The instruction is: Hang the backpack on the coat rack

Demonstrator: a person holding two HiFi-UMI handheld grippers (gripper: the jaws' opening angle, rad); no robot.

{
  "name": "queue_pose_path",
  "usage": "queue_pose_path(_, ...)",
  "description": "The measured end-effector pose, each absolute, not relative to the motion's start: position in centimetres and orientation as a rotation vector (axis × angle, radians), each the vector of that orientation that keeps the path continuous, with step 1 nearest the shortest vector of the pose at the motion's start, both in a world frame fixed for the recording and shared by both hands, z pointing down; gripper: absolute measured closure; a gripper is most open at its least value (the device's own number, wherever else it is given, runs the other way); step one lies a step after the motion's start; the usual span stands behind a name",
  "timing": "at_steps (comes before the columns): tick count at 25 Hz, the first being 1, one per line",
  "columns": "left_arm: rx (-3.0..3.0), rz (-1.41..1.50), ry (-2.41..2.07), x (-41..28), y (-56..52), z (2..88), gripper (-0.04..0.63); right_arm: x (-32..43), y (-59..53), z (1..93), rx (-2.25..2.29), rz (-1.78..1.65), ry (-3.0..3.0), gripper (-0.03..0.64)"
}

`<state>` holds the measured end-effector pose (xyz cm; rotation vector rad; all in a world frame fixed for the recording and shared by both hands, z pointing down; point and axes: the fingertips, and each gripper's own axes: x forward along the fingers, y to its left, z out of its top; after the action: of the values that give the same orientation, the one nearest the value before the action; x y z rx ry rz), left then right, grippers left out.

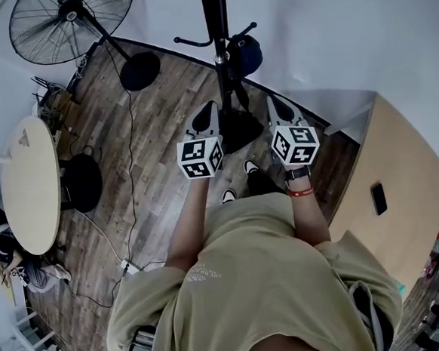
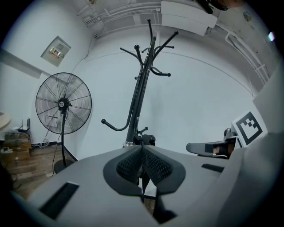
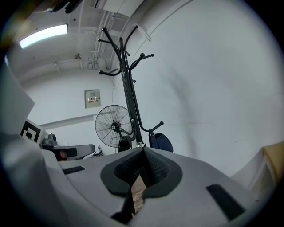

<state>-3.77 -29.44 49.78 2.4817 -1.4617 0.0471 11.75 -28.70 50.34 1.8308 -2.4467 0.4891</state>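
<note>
The black coat rack (image 1: pixel 215 27) stands straight ahead against the white wall. A dark blue backpack (image 1: pixel 245 54) hangs from one of its low hooks, on the right side of the pole; in the right gripper view the backpack (image 3: pixel 160 142) shows just past my jaws. My left gripper (image 1: pixel 208 107) is held out toward the rack (image 2: pixel 141 88), its jaws shut with nothing between them (image 2: pixel 142 146). My right gripper (image 1: pixel 274 100) is level beside it, a little short of the backpack, and its jaws (image 3: pixel 143 149) also meet with nothing held.
A large pedestal fan (image 1: pixel 71 23) stands left of the rack, with its round base (image 1: pixel 139 71) on the wood floor. A round pale table (image 1: pixel 30 186) is at the far left, and cables trail across the floor. A wooden cabinet (image 1: pixel 391 188) stands at the right.
</note>
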Motion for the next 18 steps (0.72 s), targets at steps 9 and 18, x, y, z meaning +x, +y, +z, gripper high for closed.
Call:
queue_pose_path(9, 2.495, 0.041, -1.430, -3.1, -29.4, 49.7, 0.571, 12.0, -29.0, 50.2, 1.829, 0.488, -2.458, 0.601)
queue_pose_path(18, 2.504, 0.050, -1.397, -2.5, -29.8, 50.1, 0.571, 11.7, -29.0, 50.0, 1.763, 0.488, -2.490, 0.601)
